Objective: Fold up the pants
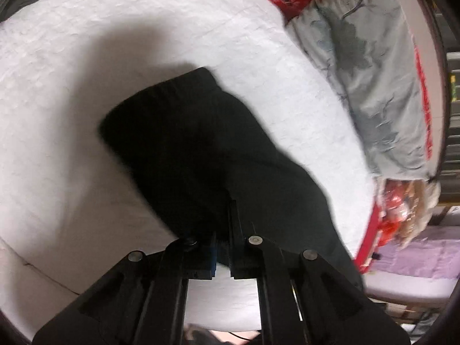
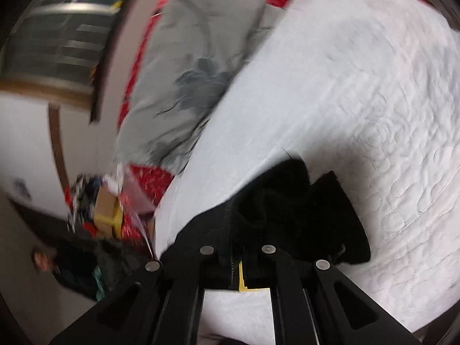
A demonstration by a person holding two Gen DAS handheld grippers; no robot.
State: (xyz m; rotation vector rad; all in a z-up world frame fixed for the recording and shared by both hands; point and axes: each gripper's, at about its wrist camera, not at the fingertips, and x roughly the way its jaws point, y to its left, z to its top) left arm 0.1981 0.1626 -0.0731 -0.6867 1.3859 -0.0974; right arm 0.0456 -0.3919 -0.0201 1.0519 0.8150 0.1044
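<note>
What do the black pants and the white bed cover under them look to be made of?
Black pants: soft matte fabric, probably a cotton or knit blend; they drape and bunch limply where the left gripper pinches them, with no sheen. The weave is too dark to tell.

White bed cover: quilted textile, seemingly padded cotton or polyester; stitched swirls puff its matte surface.

Black pants, bunched and partly folded, on the white quilted bedspread.

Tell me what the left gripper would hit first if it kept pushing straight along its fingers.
The black pants: the left gripper is already shut on that cloth. Just beyond it probably lies the white quilt, though depth is hard to judge.
</note>
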